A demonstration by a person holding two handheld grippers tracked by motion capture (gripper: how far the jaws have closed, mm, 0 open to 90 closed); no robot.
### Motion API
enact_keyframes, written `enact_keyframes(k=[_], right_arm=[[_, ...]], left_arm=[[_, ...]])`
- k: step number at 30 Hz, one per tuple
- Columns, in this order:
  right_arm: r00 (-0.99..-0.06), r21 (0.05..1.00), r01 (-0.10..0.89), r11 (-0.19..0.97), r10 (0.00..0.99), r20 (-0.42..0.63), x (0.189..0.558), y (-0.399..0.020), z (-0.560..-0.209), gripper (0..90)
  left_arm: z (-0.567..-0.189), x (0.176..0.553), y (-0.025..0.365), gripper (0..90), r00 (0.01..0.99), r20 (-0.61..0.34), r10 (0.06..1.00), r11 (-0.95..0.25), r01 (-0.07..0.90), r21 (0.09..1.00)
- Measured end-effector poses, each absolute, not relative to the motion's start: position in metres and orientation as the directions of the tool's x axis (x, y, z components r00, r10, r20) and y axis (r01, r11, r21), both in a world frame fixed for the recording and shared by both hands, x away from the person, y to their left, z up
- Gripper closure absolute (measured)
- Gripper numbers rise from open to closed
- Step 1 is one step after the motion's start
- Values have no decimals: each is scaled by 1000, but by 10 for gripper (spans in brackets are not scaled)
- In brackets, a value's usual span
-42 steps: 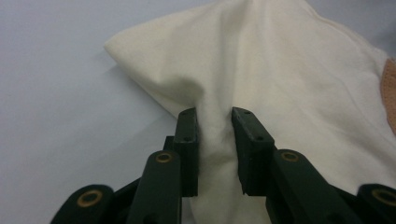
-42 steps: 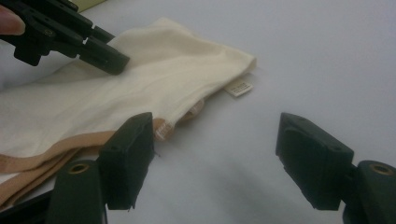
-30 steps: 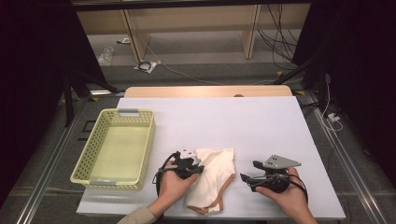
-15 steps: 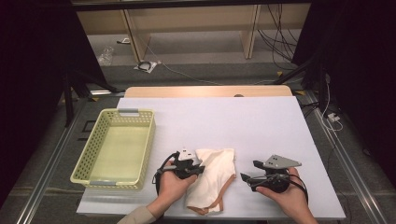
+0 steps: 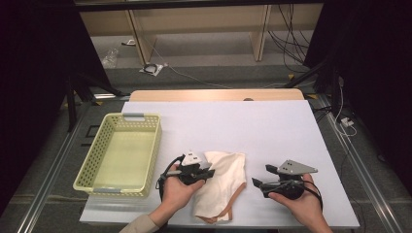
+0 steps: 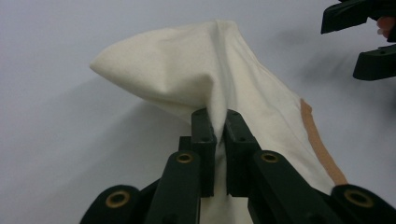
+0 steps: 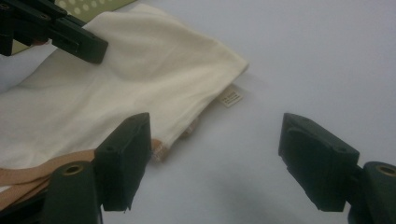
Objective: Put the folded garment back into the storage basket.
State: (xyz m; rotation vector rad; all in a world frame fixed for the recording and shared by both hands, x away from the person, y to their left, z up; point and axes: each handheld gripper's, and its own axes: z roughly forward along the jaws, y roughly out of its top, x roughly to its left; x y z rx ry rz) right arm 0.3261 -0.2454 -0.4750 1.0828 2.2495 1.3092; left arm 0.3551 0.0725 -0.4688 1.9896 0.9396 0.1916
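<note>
On the white table, a cream cloth

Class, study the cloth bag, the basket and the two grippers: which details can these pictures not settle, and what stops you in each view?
- Label on the bag: print too small, right gripper view.
- Bag's near end: cut off by the bottom edge in the left gripper view, behind the left gripper, whose jaws pinch a fold.
- Strap: its run hidden behind the right gripper, which is open.
- Basket: inner near wall hidden by its rim, high view.

Probably a lab: a white table ringed by black curtains, loose cables on the far floor (dimly lit).
</note>
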Motion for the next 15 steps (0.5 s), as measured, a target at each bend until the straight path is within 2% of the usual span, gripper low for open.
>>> enact_keyframes(k=[15], right_arm=[[-657,860,432,272,748,93,327,-248,-473,256]], left_arm=[[-453,349,74,840,732,-167,660,-316,473,823]])
